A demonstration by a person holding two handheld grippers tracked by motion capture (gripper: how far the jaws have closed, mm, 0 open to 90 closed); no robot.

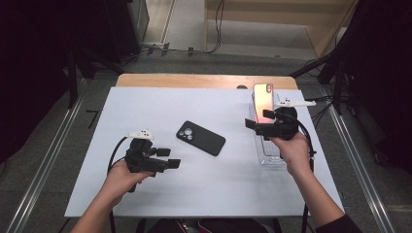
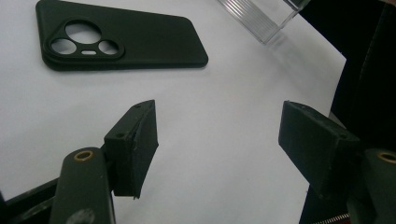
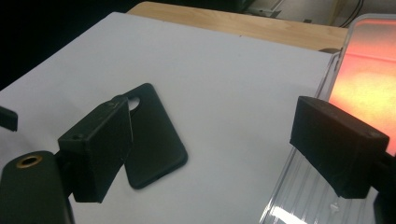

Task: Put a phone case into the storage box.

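A black phone case (image 1: 200,137) lies flat, camera cut-out up, in the middle of the white board (image 1: 145,104). An orange-pink shiny phone case (image 1: 263,99) stands upright at the far end of a clear plastic rack (image 1: 272,154) on the right. My right gripper (image 1: 259,119) hovers at that case, jaws open; in the right gripper view its right jaw overlaps the pink case (image 3: 369,70) and bare board shows between the jaws (image 3: 214,112). My left gripper (image 1: 171,158) is open and empty at the front left, pointing toward the black case (image 2: 140,42).
The board lies on a wooden table whose bare strip (image 1: 204,80) shows at the back. The clear rack (image 2: 261,16) reaches toward the board's right edge. Metal rails (image 1: 46,160) run along the floor on both sides, with cables beyond the table.
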